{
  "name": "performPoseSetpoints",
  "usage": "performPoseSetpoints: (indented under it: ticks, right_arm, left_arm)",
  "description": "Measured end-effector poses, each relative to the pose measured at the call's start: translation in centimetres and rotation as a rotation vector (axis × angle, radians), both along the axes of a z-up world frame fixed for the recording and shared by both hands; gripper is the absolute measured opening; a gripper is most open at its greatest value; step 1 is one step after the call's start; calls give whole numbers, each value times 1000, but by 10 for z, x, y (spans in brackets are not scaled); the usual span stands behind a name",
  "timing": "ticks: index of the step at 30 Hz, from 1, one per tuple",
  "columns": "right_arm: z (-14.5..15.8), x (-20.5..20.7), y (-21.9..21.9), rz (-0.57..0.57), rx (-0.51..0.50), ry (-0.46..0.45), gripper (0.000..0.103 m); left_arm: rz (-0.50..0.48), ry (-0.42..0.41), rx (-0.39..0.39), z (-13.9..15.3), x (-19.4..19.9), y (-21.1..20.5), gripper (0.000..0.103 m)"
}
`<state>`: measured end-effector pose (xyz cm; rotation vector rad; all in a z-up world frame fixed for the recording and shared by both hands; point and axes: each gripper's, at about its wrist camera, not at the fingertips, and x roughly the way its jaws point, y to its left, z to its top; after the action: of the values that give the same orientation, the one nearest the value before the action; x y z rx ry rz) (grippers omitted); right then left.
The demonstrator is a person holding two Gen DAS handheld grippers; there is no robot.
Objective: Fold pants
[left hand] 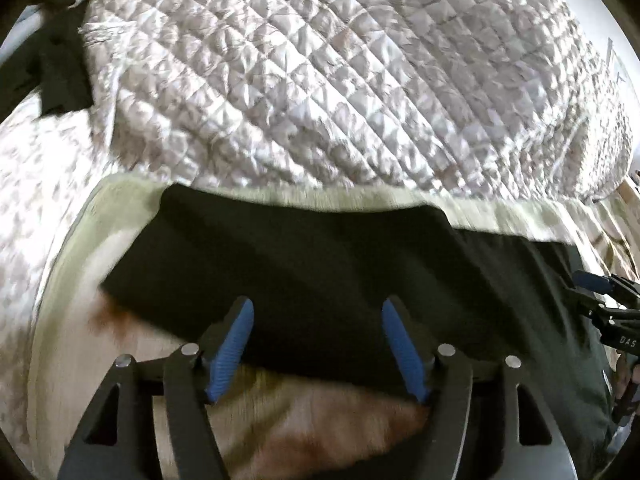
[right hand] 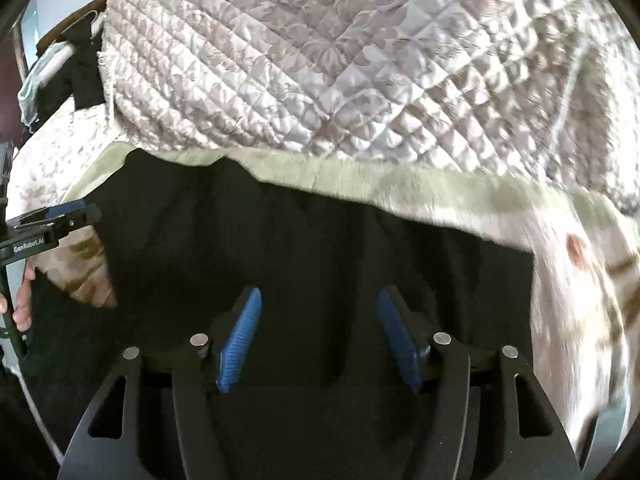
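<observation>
Dark pants lie as a broad band across a pale blanket on the bed. In the right wrist view the same pants fill the middle and lower picture. My left gripper hovers over their near edge, blue pads wide apart, nothing between them. My right gripper is open too, above the dark cloth with no cloth pinched. The right gripper shows at the right edge of the left wrist view. The left gripper shows at the left edge of the right wrist view, held by a hand.
A quilted, patterned bedspread covers the bed beyond the pants. Another dark garment lies at the bed's far left corner. The blanket's greenish border runs just past the pants' far edge. Both views are motion-blurred.
</observation>
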<state>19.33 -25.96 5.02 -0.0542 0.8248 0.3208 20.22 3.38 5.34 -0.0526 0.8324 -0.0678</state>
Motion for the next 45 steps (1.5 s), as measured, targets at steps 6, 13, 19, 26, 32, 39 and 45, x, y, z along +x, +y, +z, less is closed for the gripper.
performPoseSetpoints:
  ticks: [6, 13, 19, 26, 32, 39, 45]
  right_arm:
    - [-19, 60, 10, 37, -40, 22, 62]
    - [-47, 109, 13, 75, -95, 93, 69]
    - [-47, 108, 22, 103, -140, 67, 16]
    - [-10, 77, 29, 98, -111, -10, 8]
    - [42, -12, 15, 121, 3, -125, 8]
    - [26, -141, 8, 140, 106, -71, 8]
    - [-50, -199, -12, 56, 187, 119, 12]
  left_arm:
    - [28, 34, 38, -26, 53, 8, 74]
    - [22, 83, 65, -51, 84, 9, 74]
    - [-52, 45, 112, -51, 81, -11, 31]
    - [-10, 13, 25, -32, 62, -1, 5]
    - [-4, -79, -27, 10, -13, 7, 5]
    - [15, -78, -90, 10, -125, 19, 5]
    - [52, 82, -132, -38, -184, 29, 6]
